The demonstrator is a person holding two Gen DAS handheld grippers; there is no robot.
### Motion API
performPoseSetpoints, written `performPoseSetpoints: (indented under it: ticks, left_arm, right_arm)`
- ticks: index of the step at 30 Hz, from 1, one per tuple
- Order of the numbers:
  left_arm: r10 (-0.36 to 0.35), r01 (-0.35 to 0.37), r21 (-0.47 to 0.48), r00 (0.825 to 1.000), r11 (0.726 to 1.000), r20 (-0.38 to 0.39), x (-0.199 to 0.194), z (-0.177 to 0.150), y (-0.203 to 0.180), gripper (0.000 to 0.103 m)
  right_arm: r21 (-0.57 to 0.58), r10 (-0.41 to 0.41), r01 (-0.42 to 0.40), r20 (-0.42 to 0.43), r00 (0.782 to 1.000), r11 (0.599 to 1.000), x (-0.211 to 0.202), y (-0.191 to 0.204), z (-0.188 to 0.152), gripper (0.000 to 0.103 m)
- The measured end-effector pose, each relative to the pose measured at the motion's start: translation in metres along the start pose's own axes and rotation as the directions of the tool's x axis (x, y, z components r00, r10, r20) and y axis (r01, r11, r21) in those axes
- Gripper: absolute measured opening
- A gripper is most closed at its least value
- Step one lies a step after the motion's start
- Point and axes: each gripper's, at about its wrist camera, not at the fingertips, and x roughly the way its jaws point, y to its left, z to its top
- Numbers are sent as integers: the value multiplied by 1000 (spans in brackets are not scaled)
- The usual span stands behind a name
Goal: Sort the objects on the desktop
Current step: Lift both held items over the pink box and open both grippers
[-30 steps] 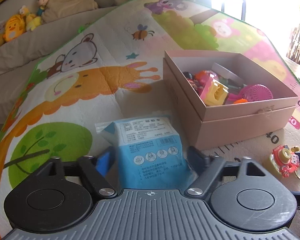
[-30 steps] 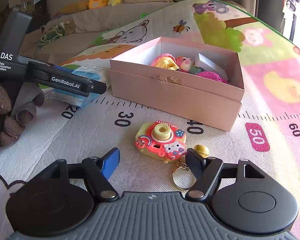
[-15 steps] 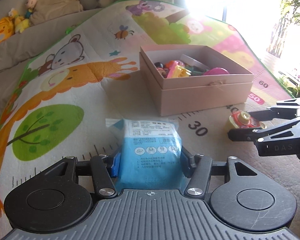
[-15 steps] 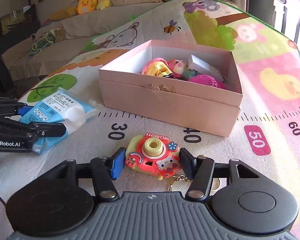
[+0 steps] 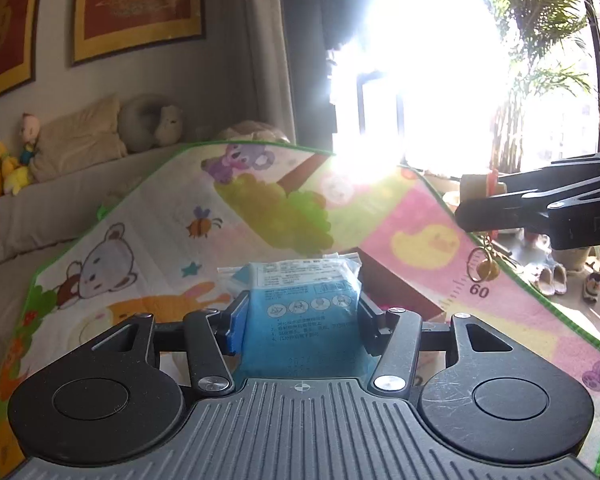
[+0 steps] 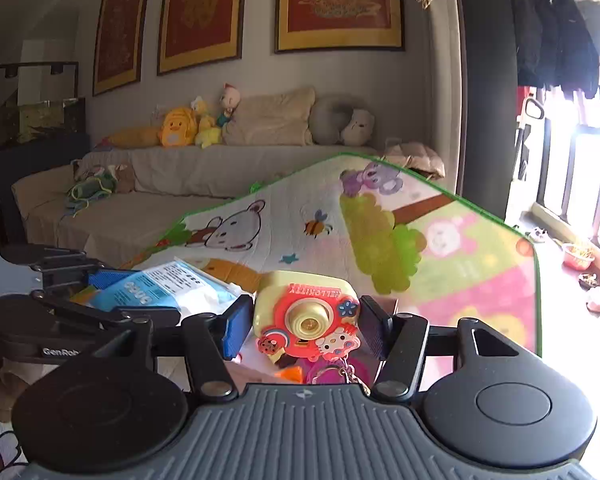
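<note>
Low at centre of each wrist view, we grip a load: left claw (image 5: 300,316) clamps the blue packet (image 5: 302,312), right claw (image 6: 306,326) the toy camera (image 6: 306,312). Its dangling keyring (image 5: 482,266) could snag the box (image 5: 396,284) rim, we judge.

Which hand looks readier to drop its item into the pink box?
Probably the right. The right gripper holds the toy camera with boxed toys visible just beneath it; the left gripper, clamping the blue packet, sits beside the box.
</note>
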Motion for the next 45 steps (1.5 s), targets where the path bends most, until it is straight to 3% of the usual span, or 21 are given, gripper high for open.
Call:
performPoseSetpoints:
  ticks: [3, 4, 5, 7, 12, 17, 23, 25, 28, 33, 38, 40, 42, 45]
  left_arm:
    - [-25, 23, 45, 999, 999, 33, 32, 9, -6, 62]
    - [-20, 18, 70, 999, 997, 38, 46, 8, -7, 75]
    - [0, -2, 78, 1000, 997, 19, 59, 5, -7, 82]
    - [32, -29, 48, 997, 998, -67, 80, -5, 0, 80]
    - [41, -43, -10, 991, 999, -124, 72, -43, 27, 93]
    - [11, -19, -49, 988, 999, -157, 67, -59, 34, 95]
    - [-9, 0, -66, 989, 998, -149, 59, -56, 29, 96]
    - [-6, -3, -64, 991, 998, -132, 53, -54, 29, 97]
    - [-10, 2, -76, 994, 997, -110, 43, -57, 35, 100]
    - [-25, 13, -92, 991, 996, -131, 44, -69, 42, 100]
    - [-34, 16, -120, 988, 993, -149, 53, -73, 45, 100]
    - [-34, 14, -125, 988, 992, -152, 56, -74, 44, 100]
    - [-23, 2, -128, 987, 992, -159, 58, -74, 43, 100]
    - [-12, -11, -140, 986, 990, -167, 55, -76, 45, 100]
  right_arm:
    - [-5, -11, 12, 26, 1000, 1000, 6, -5, 10, 57]
    - [0, -13, 13, 28, 1000, 1000, 10, -7, 12, 57]
    - [9, -18, 17, 28, 999, 1000, 14, -10, 14, 57]
    - [34, -33, 32, 13, 999, 999, 22, -16, 15, 57]
    - [22, -59, 60, -30, 998, 998, 37, -27, 9, 57]
    - [30, -32, 35, -103, 994, 999, 83, -26, 20, 57]
    - [63, 19, -10, -147, 989, 998, 162, -15, 50, 57]
    - [52, 45, -35, -206, 978, 998, 187, -8, 49, 67]
    - [-1, 3, -4, -275, 961, 1000, 205, -1, 30, 68]
    - [-22, -39, 33, -374, 927, 999, 197, -11, -13, 54]
    - [129, 90, -38, -425, 901, 991, 173, -19, -38, 54]
    - [179, 150, -76, -449, 881, 981, 177, -9, -43, 53]
    - [181, 163, -86, -468, 868, 980, 186, 5, -48, 54]
    - [150, 163, -103, -469, 868, 983, 199, 22, -50, 54]
